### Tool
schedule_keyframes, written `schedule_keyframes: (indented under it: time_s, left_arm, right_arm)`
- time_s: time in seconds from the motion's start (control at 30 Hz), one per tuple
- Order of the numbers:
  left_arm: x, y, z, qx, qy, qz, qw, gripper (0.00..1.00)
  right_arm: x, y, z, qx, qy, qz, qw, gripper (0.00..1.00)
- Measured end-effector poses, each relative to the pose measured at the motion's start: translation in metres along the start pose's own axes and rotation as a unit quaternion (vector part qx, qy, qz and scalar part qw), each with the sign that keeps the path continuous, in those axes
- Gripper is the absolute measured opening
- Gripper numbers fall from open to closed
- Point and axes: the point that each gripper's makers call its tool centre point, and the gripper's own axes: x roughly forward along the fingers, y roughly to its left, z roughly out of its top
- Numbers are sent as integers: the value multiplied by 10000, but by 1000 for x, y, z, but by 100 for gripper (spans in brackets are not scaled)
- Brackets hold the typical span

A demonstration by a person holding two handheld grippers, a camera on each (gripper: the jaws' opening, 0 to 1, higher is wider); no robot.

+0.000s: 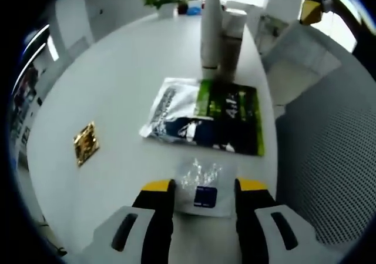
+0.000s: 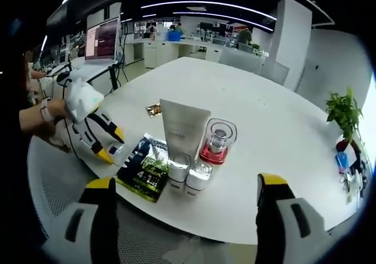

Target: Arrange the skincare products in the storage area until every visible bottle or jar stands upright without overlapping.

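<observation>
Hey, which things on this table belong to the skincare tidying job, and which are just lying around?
Job:
white tube
clear red-based bottle
two small jars
small clear packet between the left tongs

Lying about:
green and dark sachets
gold wrapper
potted plant
laptop

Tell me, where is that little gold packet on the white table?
In the left gripper view the gold packet lies flat on the white table, alone at the left, apart from the green and black pouch.
</observation>
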Motion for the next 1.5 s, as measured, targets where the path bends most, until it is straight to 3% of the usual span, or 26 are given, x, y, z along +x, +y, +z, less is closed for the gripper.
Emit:
schedule_keyframes:
  time_s: [0.97, 1.3, 1.5]
  left_arm:
    - [1, -10, -1, 107, -25, 3, 9999, 39]
    - [1, -13, 1, 202, -25, -55, 9998, 42]
    - [-5, -10, 10, 101, -222, -67, 9997, 44]
  right_arm:
    - [1, 10, -4, -133, 129, 115, 9998, 100]
    - [6, 2, -4, -165, 133, 140, 9997, 100]
    - [7, -1, -6, -75, 132, 118, 9998, 100]
